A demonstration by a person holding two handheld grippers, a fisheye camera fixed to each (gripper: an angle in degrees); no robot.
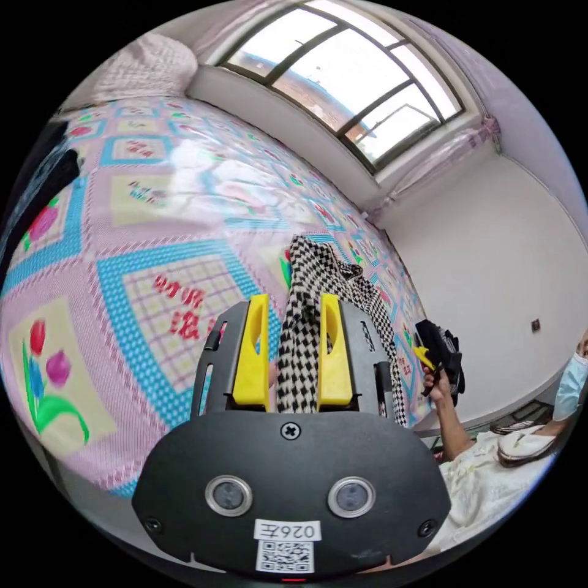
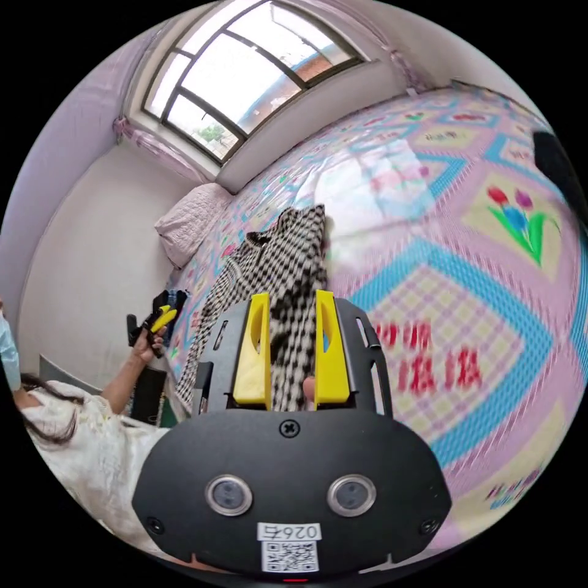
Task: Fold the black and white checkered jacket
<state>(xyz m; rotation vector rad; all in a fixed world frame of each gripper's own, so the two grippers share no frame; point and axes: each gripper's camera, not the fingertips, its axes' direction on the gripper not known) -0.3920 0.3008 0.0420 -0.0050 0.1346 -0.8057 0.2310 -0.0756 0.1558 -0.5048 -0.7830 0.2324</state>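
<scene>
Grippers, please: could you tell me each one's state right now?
Left gripper: shut on the checkered jacket.
Right gripper: shut on the checkered jacket.

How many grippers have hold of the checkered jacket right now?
2. The left gripper clamps a bunched strip of the checkered jacket above the patterned bedspread; the right gripper clamps another part of it.

The jacket (image 1: 306, 318) lies on the bed (image 1: 153, 245); a pillow (image 2: 190, 220) sits beneath the window (image 2: 245, 79).
</scene>
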